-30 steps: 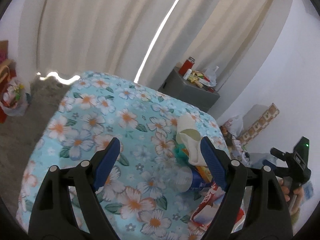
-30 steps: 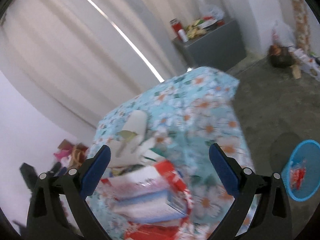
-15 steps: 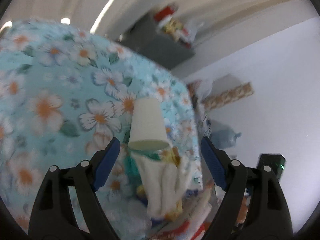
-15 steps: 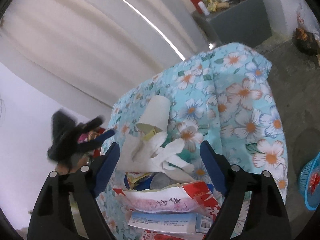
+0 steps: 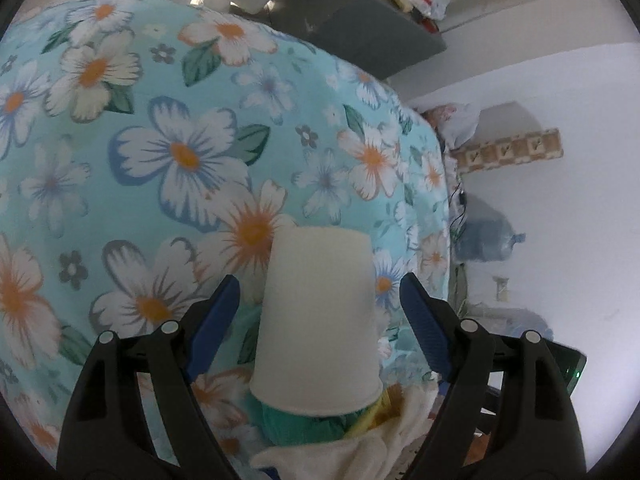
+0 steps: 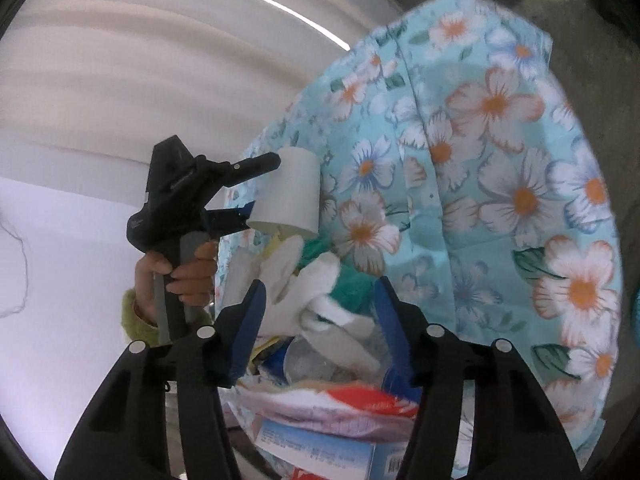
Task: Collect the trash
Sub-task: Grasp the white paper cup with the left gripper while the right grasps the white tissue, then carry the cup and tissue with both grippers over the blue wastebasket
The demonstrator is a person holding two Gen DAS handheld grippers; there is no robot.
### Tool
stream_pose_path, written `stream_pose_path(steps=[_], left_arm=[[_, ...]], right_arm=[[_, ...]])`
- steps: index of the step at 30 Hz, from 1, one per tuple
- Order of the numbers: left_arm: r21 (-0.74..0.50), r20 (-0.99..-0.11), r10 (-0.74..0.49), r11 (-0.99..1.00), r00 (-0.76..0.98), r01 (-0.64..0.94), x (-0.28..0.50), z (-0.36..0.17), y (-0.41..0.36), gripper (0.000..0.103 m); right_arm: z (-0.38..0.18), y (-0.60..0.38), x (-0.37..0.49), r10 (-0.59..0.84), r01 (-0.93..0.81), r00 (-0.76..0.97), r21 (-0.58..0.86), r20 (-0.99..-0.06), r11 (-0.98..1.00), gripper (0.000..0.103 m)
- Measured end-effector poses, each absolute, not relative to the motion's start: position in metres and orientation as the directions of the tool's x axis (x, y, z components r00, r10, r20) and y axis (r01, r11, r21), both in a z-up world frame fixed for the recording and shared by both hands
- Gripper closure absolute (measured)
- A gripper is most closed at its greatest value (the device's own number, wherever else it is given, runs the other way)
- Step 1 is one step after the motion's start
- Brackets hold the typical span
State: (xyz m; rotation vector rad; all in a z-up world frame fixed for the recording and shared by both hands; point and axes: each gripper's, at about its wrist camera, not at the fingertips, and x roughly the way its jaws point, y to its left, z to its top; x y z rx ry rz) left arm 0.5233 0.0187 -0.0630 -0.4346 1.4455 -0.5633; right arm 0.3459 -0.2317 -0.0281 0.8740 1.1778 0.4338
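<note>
A white paper cup lies on its side atop a trash pile on the floral tablecloth. My left gripper is open with its fingers on either side of the cup, not touching it. In the right wrist view the cup sits between the left gripper's fingers. My right gripper is open over crumpled white tissue, a clear bottle, a red-white wrapper and a light blue box.
A grey cabinet with snacks and a red container stands behind the table. Bags and a blue water jug lie by the white wall. Curtains hang at the back.
My left gripper has moved in close so the cup now sits between its open fingers. My right gripper has dropped nearer to the tissue and wrappers.
</note>
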Motion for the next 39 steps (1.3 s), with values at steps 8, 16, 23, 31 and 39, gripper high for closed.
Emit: stream_pose_path(steps=[8,16,23,31,39], left_arm=[[-0.571,-0.819,-0.574,0.815,0.0,0.102,0.52,-0.076,0.01,0.041],[-0.586,-0.808,-0.59,0.805,0.011,0.091,0.518,-0.077,0.018,0.047],[-0.618,-0.776,-0.626,0.779,0.077,0.109,0.514,-0.058,0.035,0.048],[-0.623,-0.723,-0.648,0.761,0.24,0.181,0.504,-0.01,0.065,0.048],[-0.619,-0.679,-0.655,0.753,0.33,0.221,0.485,0.025,0.083,0.049]], right_arm=[[-0.05,-0.223,0.366,0.748,0.175,0.311,0.809,-0.586,0.561,0.065],[-0.038,-0.213,0.367,0.754,0.129,0.34,0.822,-0.562,0.555,0.096],[0.001,-0.207,0.357,0.763,0.008,0.403,0.836,-0.505,0.549,0.098],[0.055,-0.198,0.354,0.78,-0.133,0.456,0.834,-0.427,0.535,0.098],[0.096,-0.194,0.343,0.789,-0.225,0.488,0.82,-0.373,0.526,0.098]])
